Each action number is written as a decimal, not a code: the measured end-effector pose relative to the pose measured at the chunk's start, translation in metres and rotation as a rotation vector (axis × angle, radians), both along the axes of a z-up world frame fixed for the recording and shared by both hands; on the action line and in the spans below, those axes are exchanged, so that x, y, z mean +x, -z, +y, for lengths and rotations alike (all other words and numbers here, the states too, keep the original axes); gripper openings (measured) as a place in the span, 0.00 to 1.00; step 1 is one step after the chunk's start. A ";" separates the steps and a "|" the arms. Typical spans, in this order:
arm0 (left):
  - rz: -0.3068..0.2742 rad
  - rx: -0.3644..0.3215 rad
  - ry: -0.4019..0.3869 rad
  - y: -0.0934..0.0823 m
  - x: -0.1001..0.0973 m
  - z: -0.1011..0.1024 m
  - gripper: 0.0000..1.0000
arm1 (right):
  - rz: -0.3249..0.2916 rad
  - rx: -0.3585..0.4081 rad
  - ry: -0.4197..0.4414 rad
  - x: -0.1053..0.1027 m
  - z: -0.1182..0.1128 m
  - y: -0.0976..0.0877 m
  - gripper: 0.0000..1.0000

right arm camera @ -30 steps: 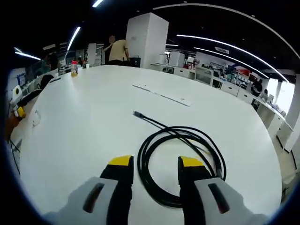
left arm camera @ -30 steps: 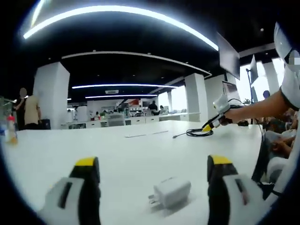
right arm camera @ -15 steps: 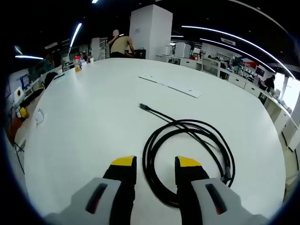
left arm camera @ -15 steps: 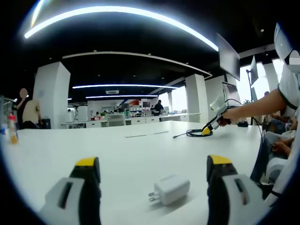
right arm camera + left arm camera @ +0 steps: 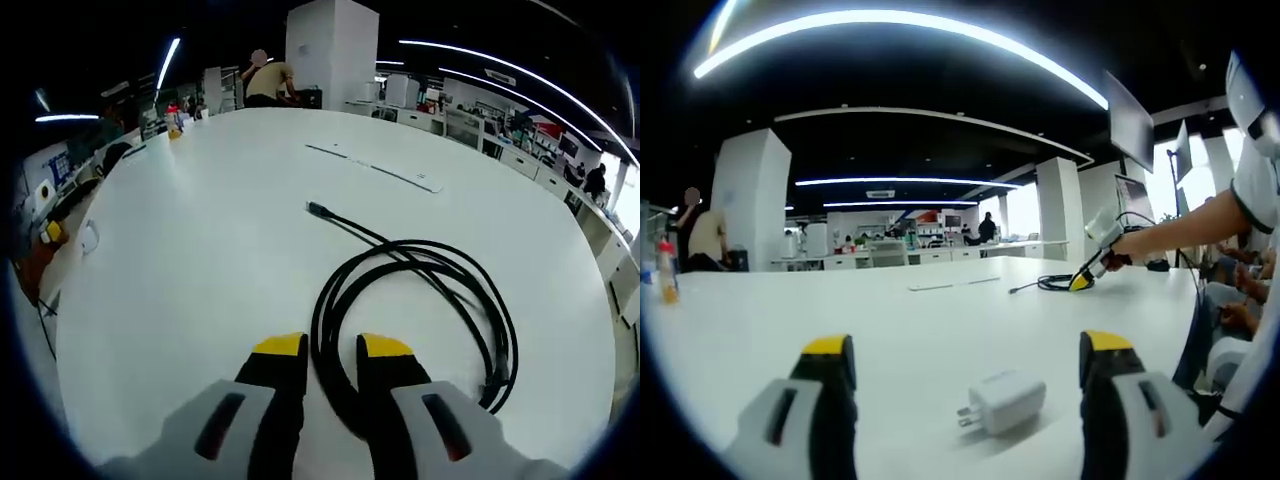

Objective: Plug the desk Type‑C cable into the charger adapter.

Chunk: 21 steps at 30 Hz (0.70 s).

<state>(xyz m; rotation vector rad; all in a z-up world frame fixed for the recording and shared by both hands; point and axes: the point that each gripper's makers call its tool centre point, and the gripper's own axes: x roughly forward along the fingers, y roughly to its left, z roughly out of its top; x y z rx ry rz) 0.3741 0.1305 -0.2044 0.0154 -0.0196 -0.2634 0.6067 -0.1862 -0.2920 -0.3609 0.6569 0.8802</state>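
White and small, the charger adapter (image 5: pixel 1003 403) lies flat on the white table (image 5: pixel 940 320) between the jaws of the left gripper (image 5: pixel 965 365), which stand wide apart and touch nothing. Its long axis runs from about 8 o'clock to 2 o'clock in the left gripper view, and the two metal prongs point toward 8 o'clock.

At 2 o'clock in that view, well apart from the adapter, the right gripper (image 5: pixel 1082 280) reaches down to the black cable (image 5: pixel 1050 284).

In the right gripper view the cable (image 5: pixel 420 300) makes a loose coil on the table (image 5: pixel 200 260). Its free plug end (image 5: pixel 318 210) points toward 11 o'clock. The near loop of the coil passes between the yellow-tipped jaws of the right gripper (image 5: pixel 332 348), which are narrow around it; whether they already pinch it I cannot tell.
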 end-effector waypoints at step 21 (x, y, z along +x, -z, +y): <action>0.017 -0.004 0.006 0.003 0.000 -0.002 0.93 | 0.025 0.001 -0.066 -0.008 0.005 0.001 0.05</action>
